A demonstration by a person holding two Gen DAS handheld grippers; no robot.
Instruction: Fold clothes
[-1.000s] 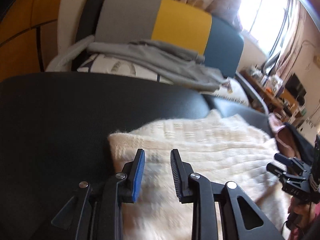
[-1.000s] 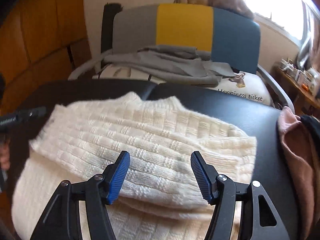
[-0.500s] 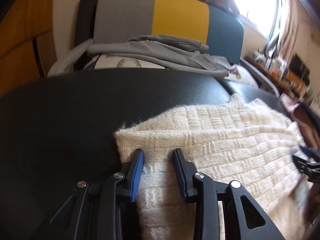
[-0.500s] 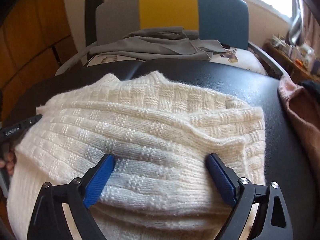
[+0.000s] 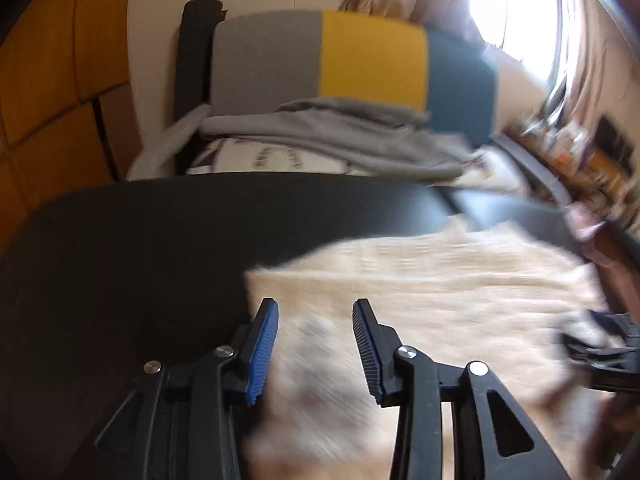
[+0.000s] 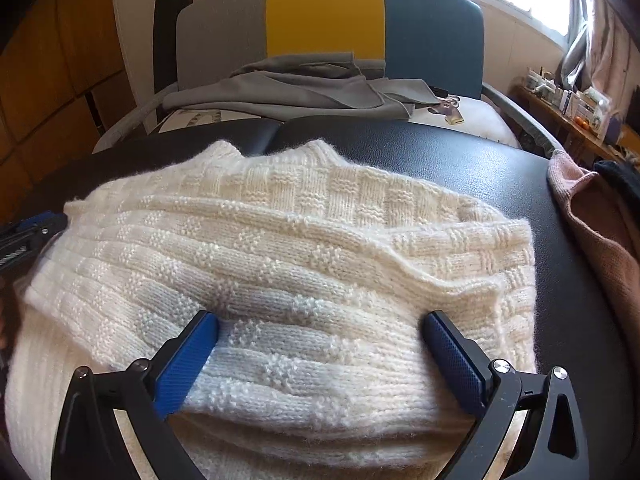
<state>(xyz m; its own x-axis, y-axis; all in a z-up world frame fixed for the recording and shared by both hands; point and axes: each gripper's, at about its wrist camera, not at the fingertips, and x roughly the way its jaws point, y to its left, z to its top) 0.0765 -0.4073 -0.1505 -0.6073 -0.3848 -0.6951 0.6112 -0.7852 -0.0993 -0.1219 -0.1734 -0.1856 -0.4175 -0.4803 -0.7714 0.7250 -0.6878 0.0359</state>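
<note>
Sweater (image 6: 288,264) lies on the black worktop (image 6: 500,168), folded over itself in layers. Right gripper (image 6: 320,344) spread wide, pressed onto the top layer; left gripper (image 5: 314,340) spread over the left edge, view blurred, probably not pinching. Looks mid-fold: next needs a grip on an edge. Chair (image 6: 320,16) with grey clothes (image 6: 288,88) behind.

Open black tabletop (image 6: 460,152) on the left and far side

The pink garment (image 6: 592,216) crowds the right edge; the chair (image 6: 324,16), piled with grey clothing (image 6: 288,92), apparently blocks beyond.
</note>
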